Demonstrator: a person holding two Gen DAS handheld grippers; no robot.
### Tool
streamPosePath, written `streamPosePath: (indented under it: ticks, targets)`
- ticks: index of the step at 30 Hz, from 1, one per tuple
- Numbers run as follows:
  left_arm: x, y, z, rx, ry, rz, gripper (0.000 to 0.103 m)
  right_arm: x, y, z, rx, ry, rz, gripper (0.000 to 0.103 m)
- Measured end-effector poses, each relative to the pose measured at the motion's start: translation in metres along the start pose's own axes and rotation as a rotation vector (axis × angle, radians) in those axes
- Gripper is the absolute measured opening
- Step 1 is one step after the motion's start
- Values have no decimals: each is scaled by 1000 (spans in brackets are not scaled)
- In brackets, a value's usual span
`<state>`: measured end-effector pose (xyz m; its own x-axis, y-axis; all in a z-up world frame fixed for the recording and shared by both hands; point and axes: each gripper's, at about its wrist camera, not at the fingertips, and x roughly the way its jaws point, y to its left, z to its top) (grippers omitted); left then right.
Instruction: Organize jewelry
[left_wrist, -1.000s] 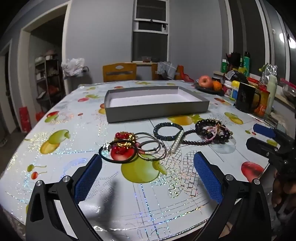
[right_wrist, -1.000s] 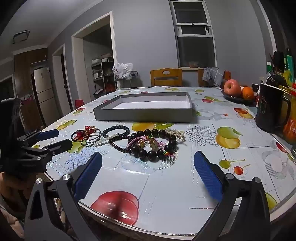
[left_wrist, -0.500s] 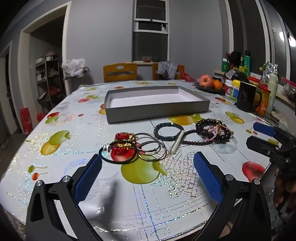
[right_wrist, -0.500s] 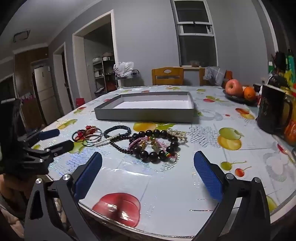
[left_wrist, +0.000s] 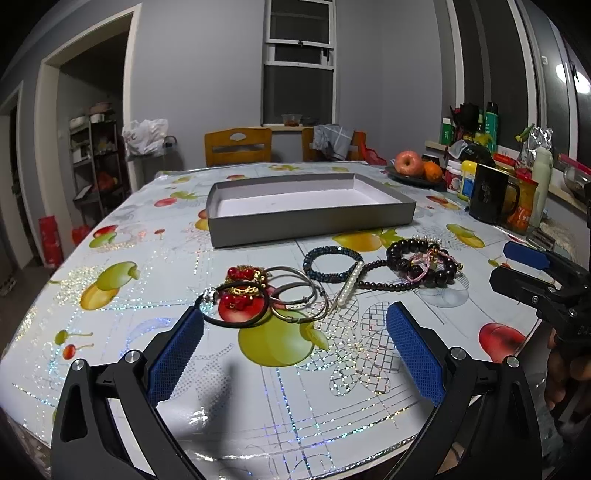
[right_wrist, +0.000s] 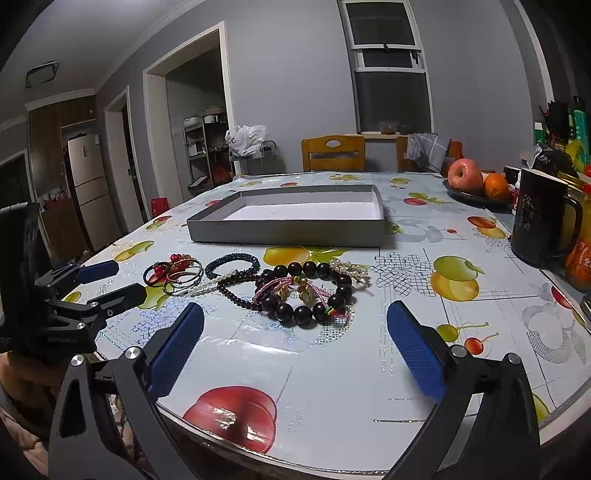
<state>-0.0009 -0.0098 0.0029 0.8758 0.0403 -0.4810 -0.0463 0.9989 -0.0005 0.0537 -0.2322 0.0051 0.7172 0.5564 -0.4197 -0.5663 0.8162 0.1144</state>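
A heap of jewelry lies on the fruit-print table: a black band with red and gold beads (left_wrist: 236, 299), thin silver bangles (left_wrist: 295, 295), a dark blue beaded bracelet (left_wrist: 332, 264), a pearl strand (left_wrist: 349, 282) and a large dark bead bracelet (right_wrist: 306, 291) tangled with pink cords. Behind them sits a shallow grey tray (left_wrist: 310, 221) with a bare white floor. My left gripper (left_wrist: 293, 334) hovers open just short of the black band. Open too, my right gripper (right_wrist: 295, 332) is a little before the dark bead bracelet. Neither holds anything.
A black mug (right_wrist: 541, 218) and an orange jar stand at the right edge. A plate with an apple (right_wrist: 464, 175) and an orange sits behind. Bottles and packets crowd the right counter. Wooden chairs (left_wrist: 238, 146) stand at the far side. The table's rounded front edge is close.
Both grippers have edged slightly forward toward the jewelry. The jewelry and tray have not moved.
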Motion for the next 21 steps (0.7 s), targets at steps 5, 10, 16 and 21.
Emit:
streamPosePath:
  ticks: [5, 10, 16, 21]
  targets:
    - [0, 0, 0, 0, 1, 0, 98, 0, 0, 1, -7, 3, -2, 98]
    - [-1, 0, 1, -8, -1, 0, 98, 0, 2, 1, -12, 0, -5, 98]
    - [-1, 0, 0, -8, 0, -1, 98, 0, 1, 1, -12, 0, -6, 98]
    - [-2, 1, 0, -9, 0, -1, 98, 0, 1, 2, -14, 0, -7, 98]
